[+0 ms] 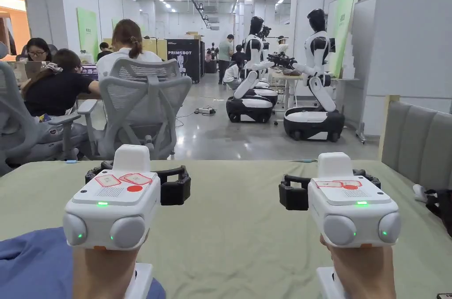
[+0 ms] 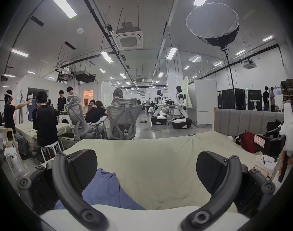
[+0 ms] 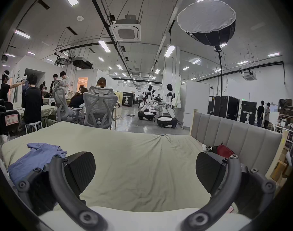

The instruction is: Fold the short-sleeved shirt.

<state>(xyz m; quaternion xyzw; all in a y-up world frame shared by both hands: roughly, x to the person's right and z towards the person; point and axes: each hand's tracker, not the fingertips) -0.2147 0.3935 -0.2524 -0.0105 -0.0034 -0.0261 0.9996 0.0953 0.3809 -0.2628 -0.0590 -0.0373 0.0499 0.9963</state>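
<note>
A blue short-sleeved shirt (image 1: pixel 31 264) lies crumpled at the near left corner of the bed, whose sheet (image 1: pixel 234 233) is pale green. My left gripper (image 1: pixel 139 174) is held level above the shirt's right edge, its jaws wide apart and empty. In the left gripper view the shirt (image 2: pixel 105 189) sits low between those jaws. My right gripper (image 1: pixel 329 178) hovers over bare sheet to the right, open and empty. From the right gripper view the shirt (image 3: pixel 34 158) lies off to the left, partly behind the left jaw.
A grey padded headboard (image 1: pixel 419 145) runs along the bed's right side, with a red bag (image 3: pixel 224 150) and small items at its foot. Grey office chairs (image 1: pixel 141 101) and seated people stand beyond the far edge. Two humanoid robots (image 1: pixel 315 88) are farther back.
</note>
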